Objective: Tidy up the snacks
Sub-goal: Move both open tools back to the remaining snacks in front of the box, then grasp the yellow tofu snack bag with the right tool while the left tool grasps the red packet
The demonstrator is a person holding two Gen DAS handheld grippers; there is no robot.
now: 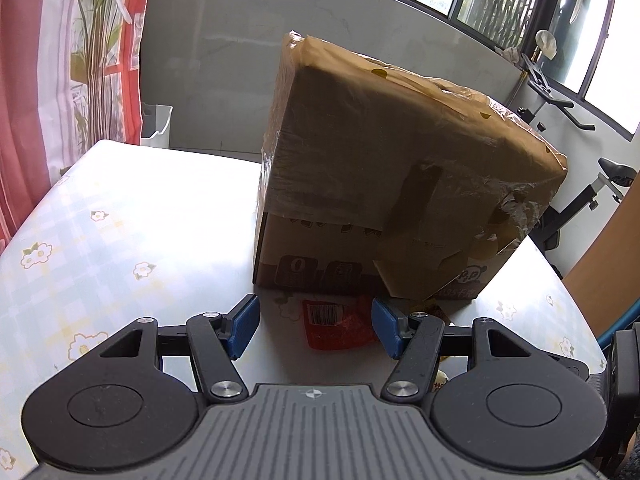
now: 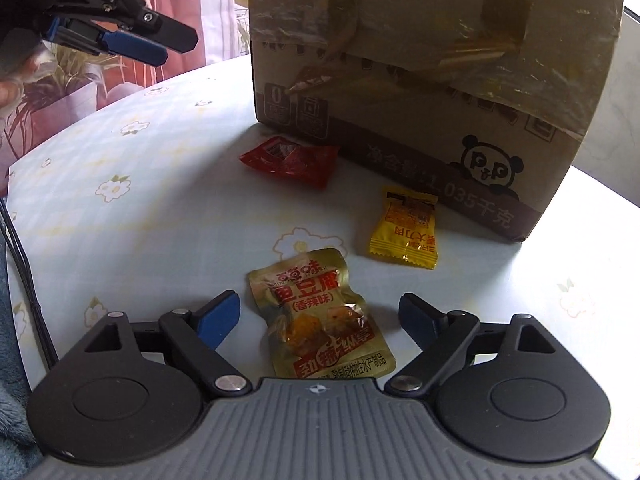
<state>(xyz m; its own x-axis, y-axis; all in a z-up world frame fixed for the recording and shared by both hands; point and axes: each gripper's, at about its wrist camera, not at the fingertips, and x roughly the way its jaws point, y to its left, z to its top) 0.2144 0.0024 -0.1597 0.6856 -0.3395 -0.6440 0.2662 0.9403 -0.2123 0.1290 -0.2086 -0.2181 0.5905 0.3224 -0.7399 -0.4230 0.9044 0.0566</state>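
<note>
A red snack packet [image 1: 336, 326] lies flat on the table just in front of a taped cardboard box [image 1: 400, 168]. My left gripper [image 1: 316, 320] is open around it, blue pads clear of both its sides. In the right wrist view the same red packet [image 2: 292, 160] rests against the box [image 2: 420, 60], and a yellow packet [image 2: 404, 226] lies nearer. A golden pouch [image 2: 316, 312] lies between the wide-open fingers of my right gripper [image 2: 320, 314], untouched by either pad. The left gripper [image 2: 176, 49] shows at the upper left, above the table.
The table [image 1: 120, 208] has a pale floral cloth and a rounded edge. A red curtain [image 1: 24, 100] and a white bin [image 1: 158, 124] stand beyond its left side, an exercise bike [image 1: 580, 200] to the right. Black cables [image 2: 24, 272] run along the table's left edge.
</note>
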